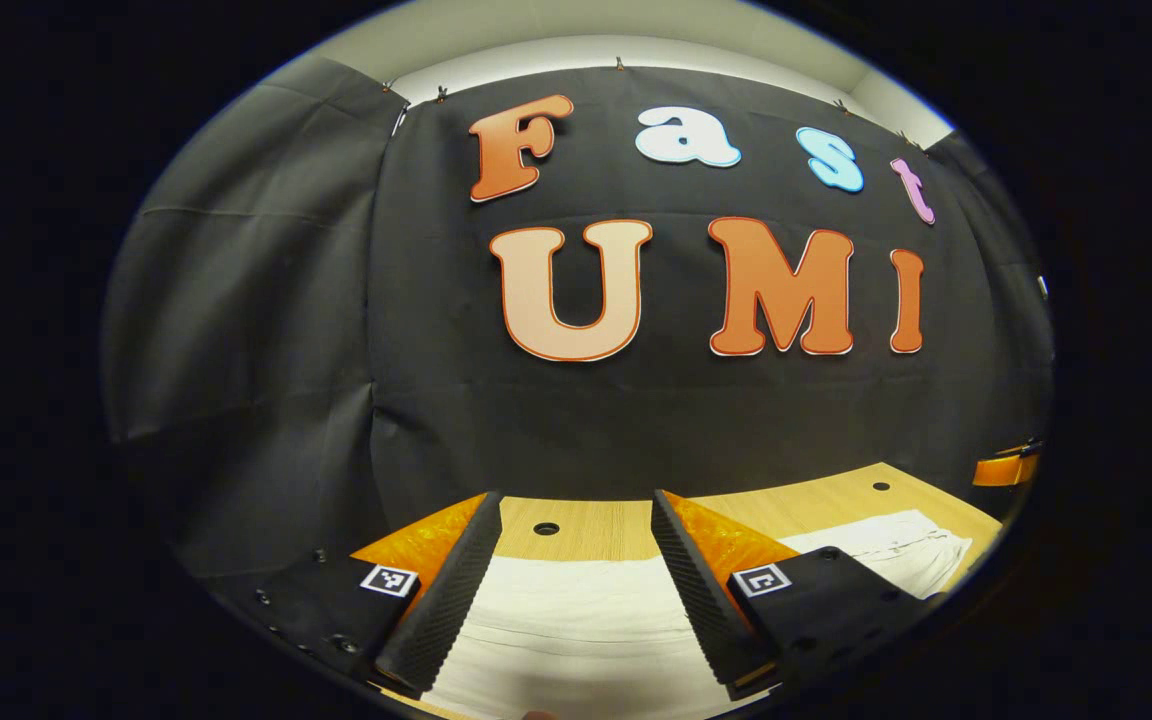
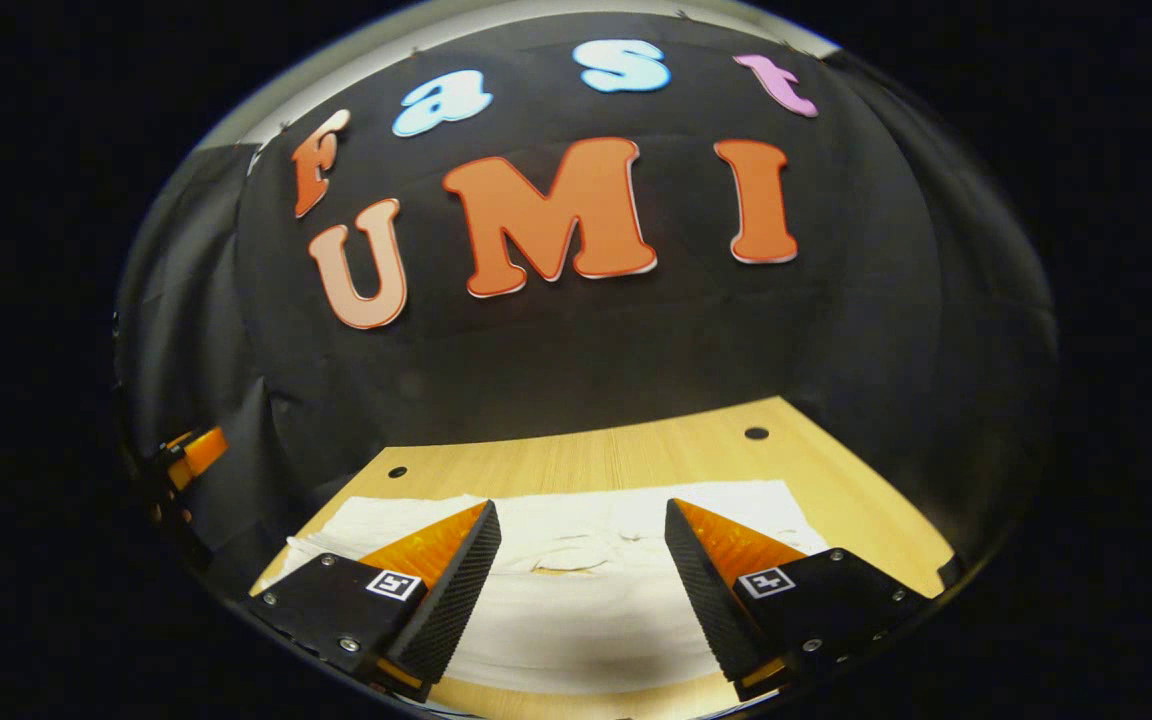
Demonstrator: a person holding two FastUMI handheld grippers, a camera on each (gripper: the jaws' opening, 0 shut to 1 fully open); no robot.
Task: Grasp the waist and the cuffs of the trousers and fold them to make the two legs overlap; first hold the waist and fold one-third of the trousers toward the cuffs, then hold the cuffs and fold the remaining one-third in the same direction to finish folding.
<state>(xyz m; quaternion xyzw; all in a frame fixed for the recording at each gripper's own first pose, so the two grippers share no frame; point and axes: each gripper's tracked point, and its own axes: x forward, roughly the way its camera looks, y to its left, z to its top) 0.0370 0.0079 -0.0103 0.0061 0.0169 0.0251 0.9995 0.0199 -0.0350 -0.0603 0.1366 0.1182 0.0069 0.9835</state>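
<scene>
White trousers [image 1: 576, 620] lie flat on the wooden table [image 1: 596, 525]. In the left gripper view my left gripper [image 1: 576, 500] hovers open above one end of them, nothing between its fingers; more of the cloth shows at the right. In the right gripper view the trousers [image 2: 576, 590] spread across the table [image 2: 636, 455], with what looks like the waist opening just ahead of my right gripper [image 2: 581, 510]. That gripper is open too, its fingers apart above the cloth and not touching it. The other gripper [image 2: 191, 455] peeks in at the far left.
Black cloth walls close the table on the far side and at the sides. Round holes [image 2: 756, 433] dot the tabletop near its far edge. Bare wood lies beyond the trousers. Part of the other gripper [image 1: 1006, 468] shows at the right edge of the left gripper view.
</scene>
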